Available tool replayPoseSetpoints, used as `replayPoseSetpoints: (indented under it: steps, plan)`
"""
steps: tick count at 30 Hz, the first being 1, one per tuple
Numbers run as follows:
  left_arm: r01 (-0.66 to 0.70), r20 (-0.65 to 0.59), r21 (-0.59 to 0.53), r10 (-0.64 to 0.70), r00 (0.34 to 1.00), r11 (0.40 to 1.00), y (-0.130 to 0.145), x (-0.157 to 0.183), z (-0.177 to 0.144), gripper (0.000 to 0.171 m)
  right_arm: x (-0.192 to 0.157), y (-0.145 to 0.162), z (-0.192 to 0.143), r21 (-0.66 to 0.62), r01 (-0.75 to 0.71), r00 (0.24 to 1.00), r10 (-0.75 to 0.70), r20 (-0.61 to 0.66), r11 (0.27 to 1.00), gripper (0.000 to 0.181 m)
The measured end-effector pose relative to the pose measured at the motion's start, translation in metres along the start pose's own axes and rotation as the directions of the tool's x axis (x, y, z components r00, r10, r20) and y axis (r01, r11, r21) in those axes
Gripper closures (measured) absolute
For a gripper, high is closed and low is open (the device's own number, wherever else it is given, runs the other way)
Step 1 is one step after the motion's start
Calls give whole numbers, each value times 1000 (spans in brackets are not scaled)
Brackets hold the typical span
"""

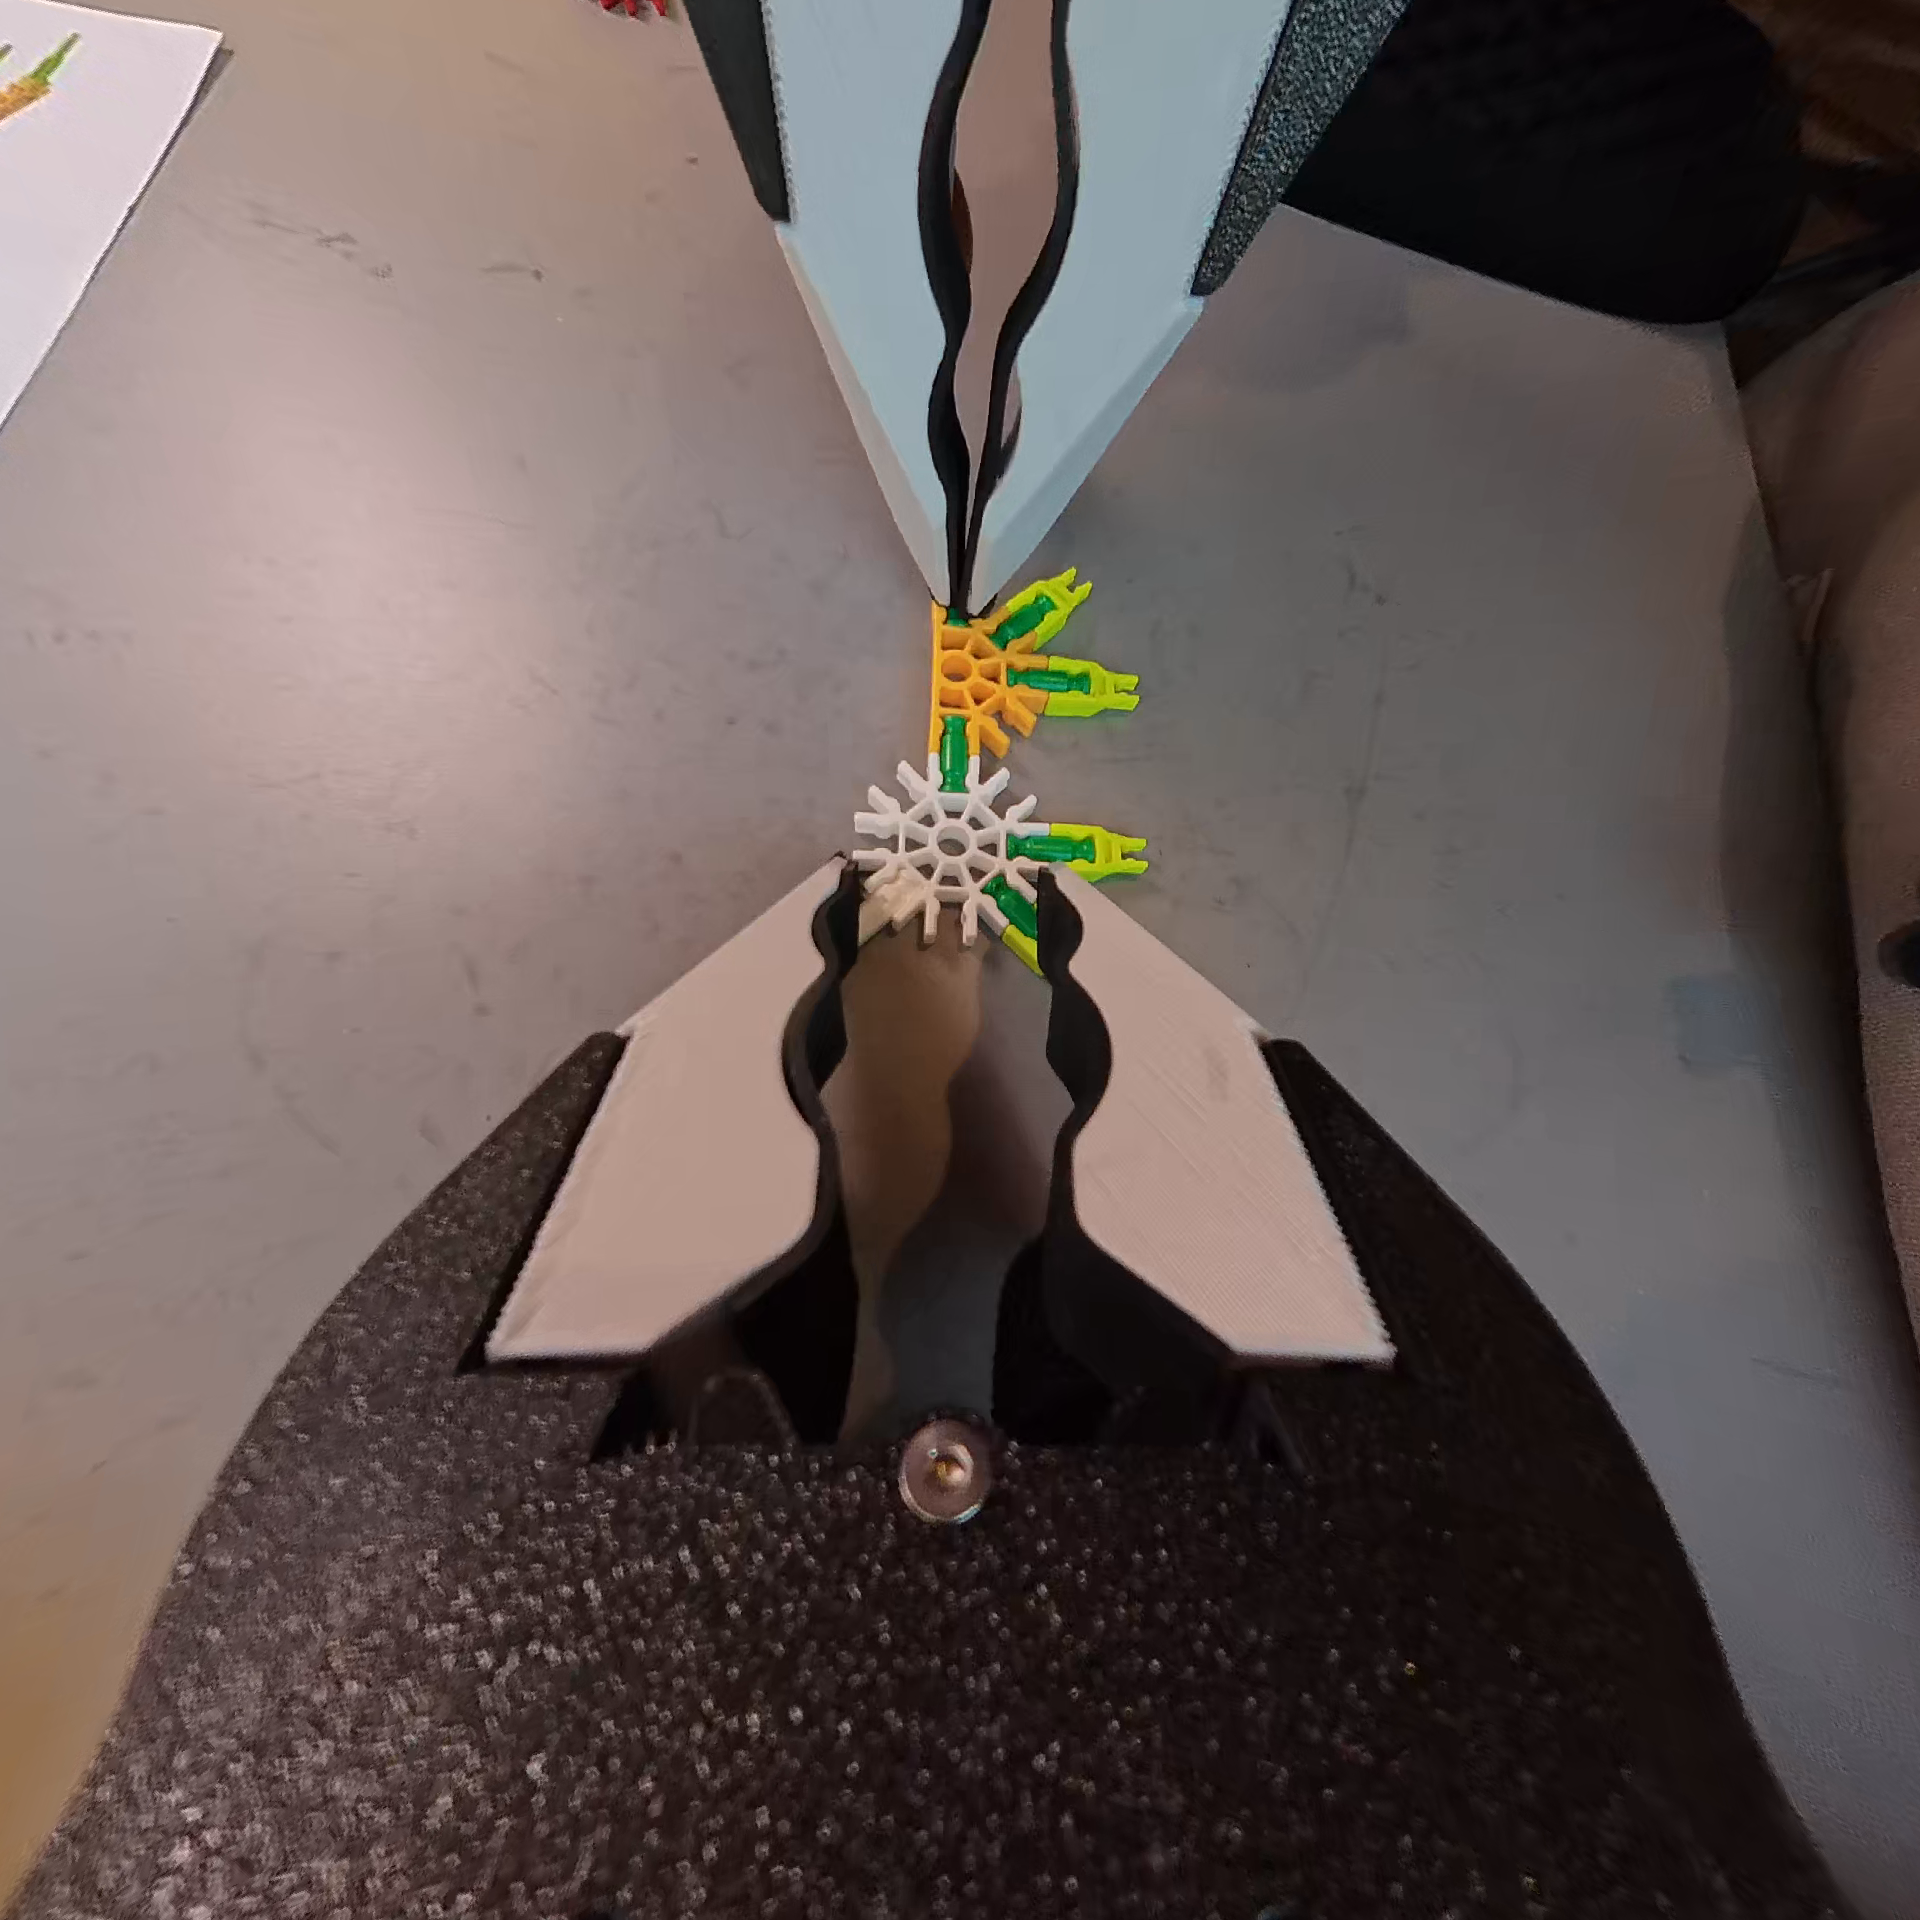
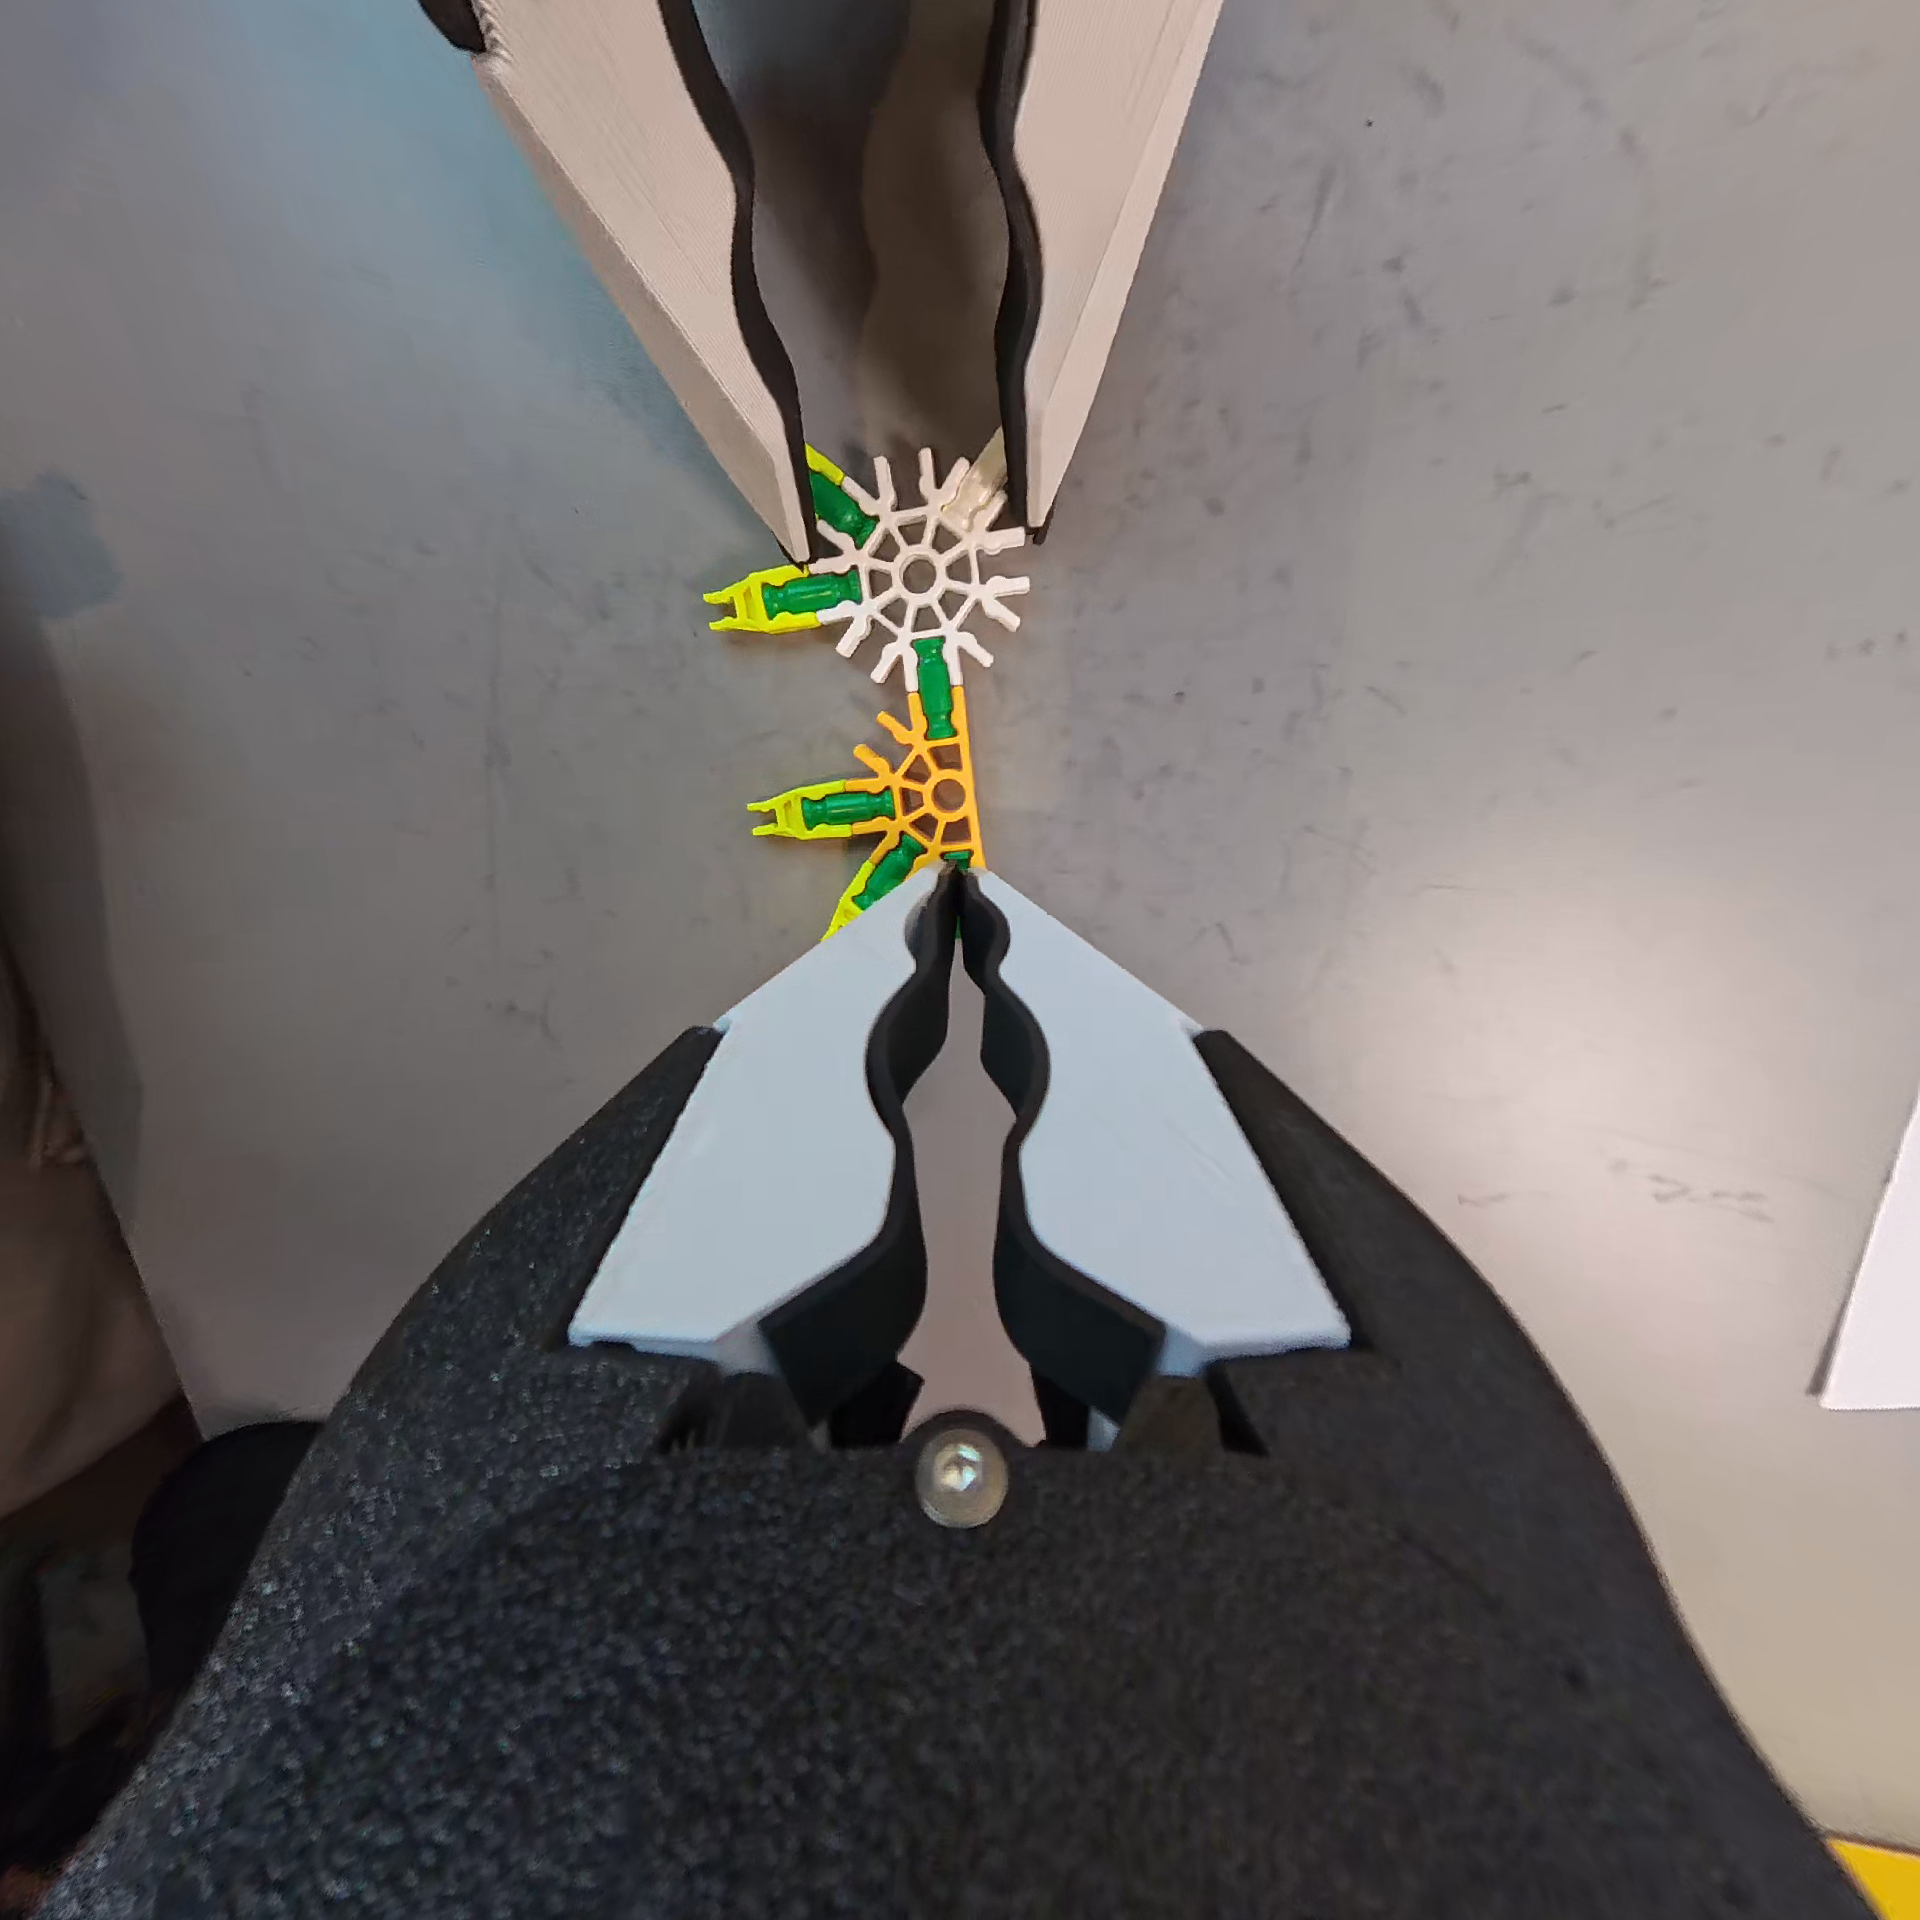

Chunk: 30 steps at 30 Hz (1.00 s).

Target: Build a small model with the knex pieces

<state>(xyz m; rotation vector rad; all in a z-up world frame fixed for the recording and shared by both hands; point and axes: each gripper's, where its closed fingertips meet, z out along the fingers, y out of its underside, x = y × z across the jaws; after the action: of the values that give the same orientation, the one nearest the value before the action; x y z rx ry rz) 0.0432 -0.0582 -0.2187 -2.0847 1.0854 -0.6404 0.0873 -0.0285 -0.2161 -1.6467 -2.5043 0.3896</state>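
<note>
A small flat toy assembly lies on the grey table point(image 1: 416, 727). A white snowflake connector point(image 1: 948, 844) joins an orange half-round connector point(image 1: 971, 681) through a short green rod point(image 1: 954, 764). More green rods with lime clips point(image 1: 1091, 688) stick out to one side. My left gripper point(image 1: 948, 883) has beige fingers closed around the white connector's sides. My right gripper point(image 2: 956, 878) has pale blue fingers pinched shut on the orange connector's point(image 2: 940, 795) far end, where a green rod stub sits. The grippers face each other, as the right wrist view shows for the left gripper point(image 2: 914, 535) on the white connector point(image 2: 916, 575).
A white printed sheet point(image 1: 83, 187) lies at the table's far left and also shows in the right wrist view point(image 2: 1881, 1278). A black padded thing point(image 1: 1558, 156) and a person's clothing lie past the table edge. A yellow thing point(image 2: 1881, 1881) sits at the corner. One gripper's finger ends stand about 6 cm off the other's.
</note>
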Motion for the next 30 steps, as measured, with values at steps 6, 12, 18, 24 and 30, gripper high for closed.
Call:
replayPoseSetpoints:
  steps: [6,12,18,24,30]
  plan:
    - [-9,14,4,9,1000,1000,0,0,0,137,7,-6,-6,154,-3,997,15,-77,988,181]
    - [-21,29,8,20,999,1000,-1,-1,-1,138,36,-39,-45,551,71,970,73,-234,832,177]
    - [-11,75,16,10,997,1000,1,-8,-4,137,76,-36,-105,813,133,884,303,-355,567,175]
    - [10,110,22,-12,994,1000,3,-17,-10,137,109,10,-123,811,85,786,461,-412,579,171]
    - [23,105,22,-25,994,1000,4,-18,-10,137,136,71,-130,702,-61,675,547,-495,710,158]
